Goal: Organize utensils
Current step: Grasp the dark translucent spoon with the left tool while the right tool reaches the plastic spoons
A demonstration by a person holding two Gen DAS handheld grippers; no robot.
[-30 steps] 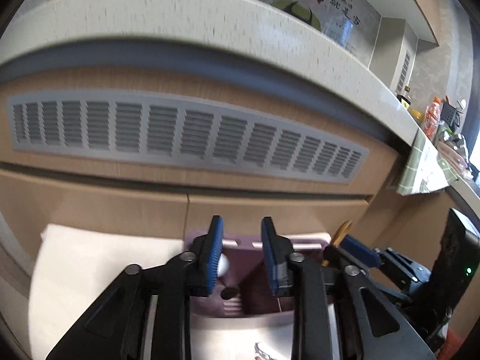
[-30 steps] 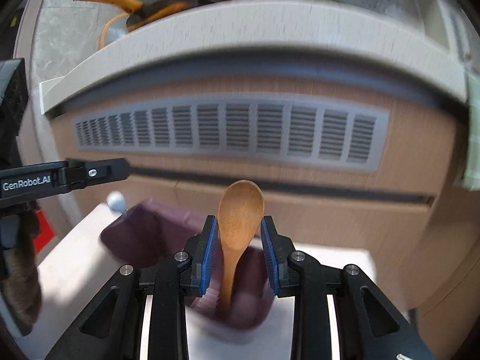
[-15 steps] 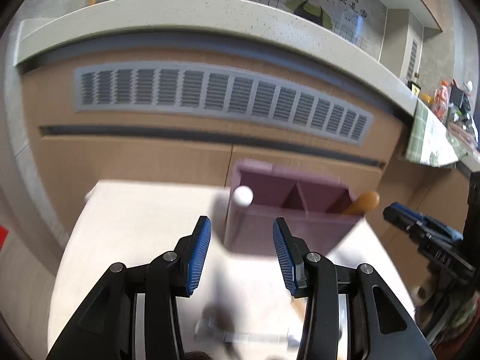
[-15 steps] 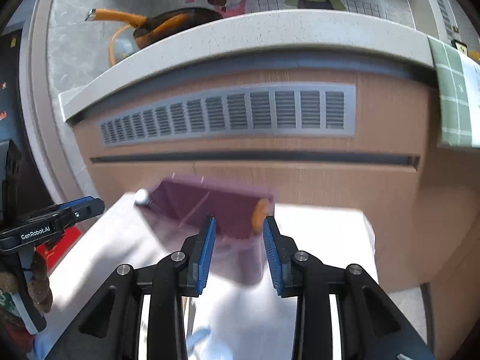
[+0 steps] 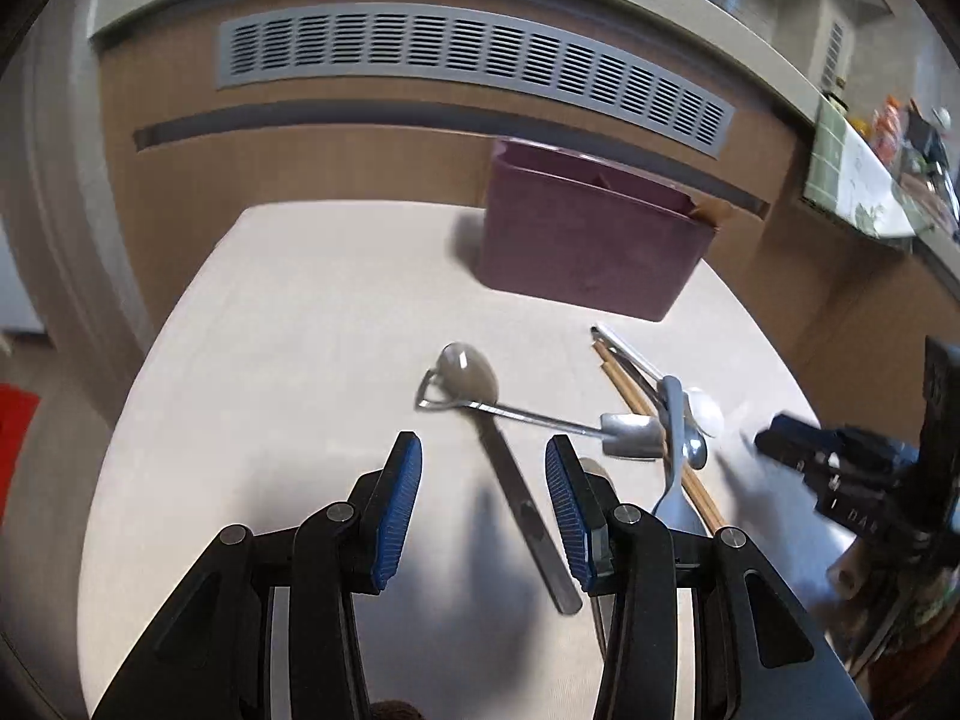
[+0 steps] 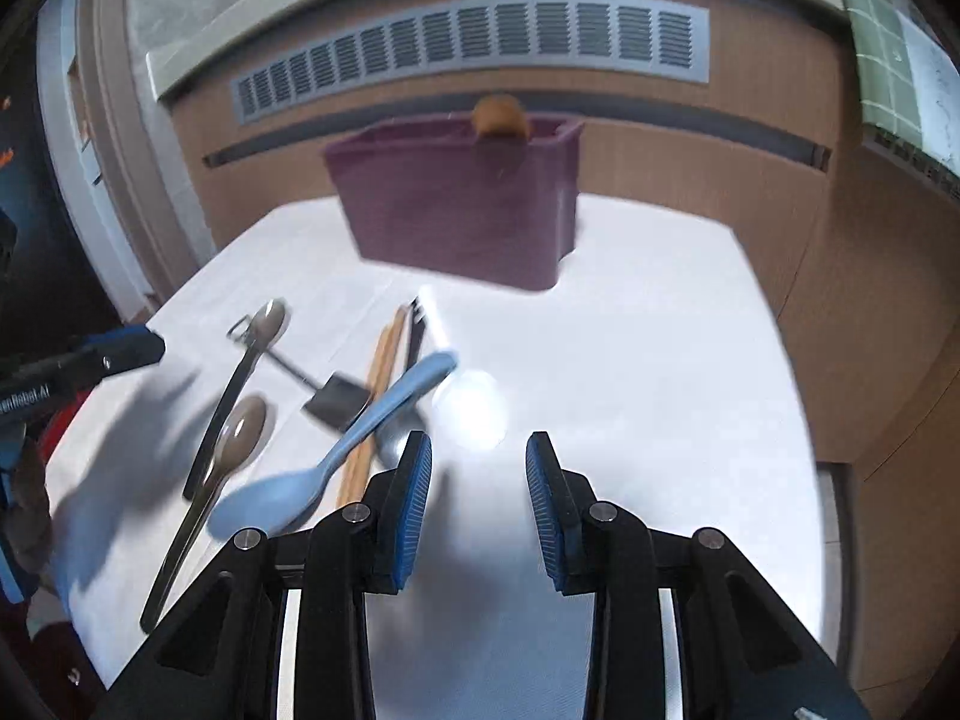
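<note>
Left wrist view: on the pale surface [image 5: 288,324], short of the purple plastic holder bin [image 5: 588,240], a long steel spoon [image 5: 510,468] lies lengthwise between the left tool [image 5: 483,501], jaws apart and empty. Right tool [image 6: 478,495] also gapes empty; the light-blue plastic spoon [image 6: 342,450] lies diagonally left of it.

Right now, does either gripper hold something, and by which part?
Nothing is held. The left gripper and the right gripper are both open and empty above the table.

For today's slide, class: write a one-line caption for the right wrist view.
Open right gripper hovers over the white table beside loose utensils led by a blue spoon; purple holder stands behind.
</note>
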